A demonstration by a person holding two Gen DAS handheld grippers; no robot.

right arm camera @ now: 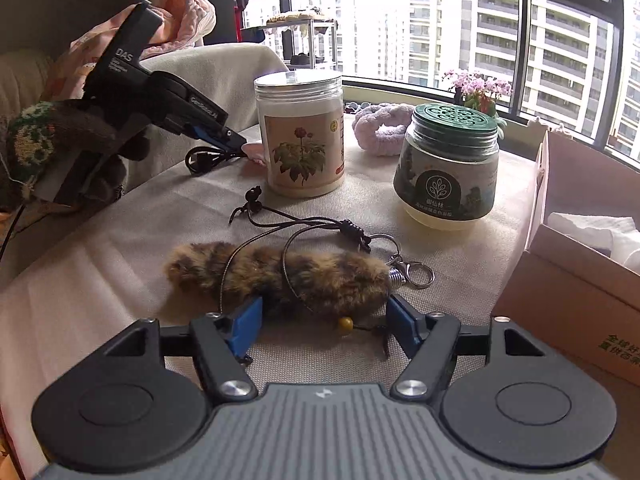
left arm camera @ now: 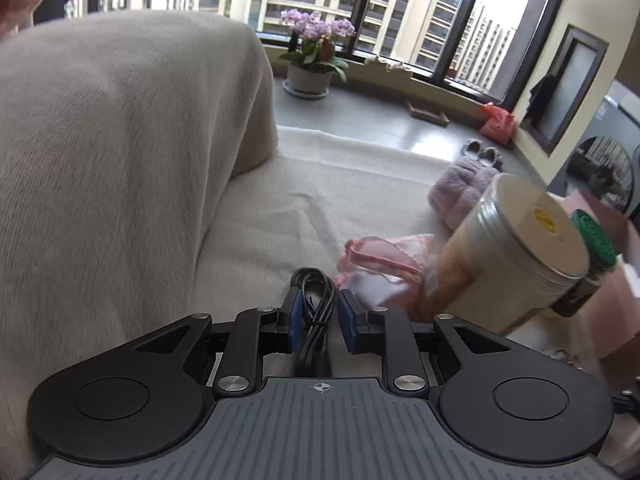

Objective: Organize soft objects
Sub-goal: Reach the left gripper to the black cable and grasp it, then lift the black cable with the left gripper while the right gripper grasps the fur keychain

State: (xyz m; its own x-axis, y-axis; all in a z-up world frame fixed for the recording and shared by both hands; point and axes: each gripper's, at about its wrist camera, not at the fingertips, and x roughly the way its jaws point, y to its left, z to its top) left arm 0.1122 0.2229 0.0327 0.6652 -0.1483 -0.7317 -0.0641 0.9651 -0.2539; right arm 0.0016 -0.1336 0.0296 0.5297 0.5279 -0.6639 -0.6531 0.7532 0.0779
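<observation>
— Jaws on the left gripper (left arm camera: 315, 316): how do they stand?
— Nearly together, blue pads on either side of a bundled black cable (left arm camera: 316, 300); they look clamped on it, the bundle resting on the cloth-covered tabletop (left arm camera: 280, 200).
— And the right gripper (right arm camera: 325, 318)?
— Spread wide, one pad at each side of the furry tail keychain (right arm camera: 280, 272), which lies flat on the cloth with its cord and metal clasp; not closed on it.
— Place things from the white flower-label jar (right arm camera: 302, 136).
— The keychain lies in front of it, the cable and a pink pouch (left arm camera: 380, 264) just left of it, the green-lidded jar (right arm camera: 450, 160) to its right, a purple fluffy slipper (right arm camera: 384, 128) behind it, a cardboard box (right arm camera: 568, 280) far right.
</observation>
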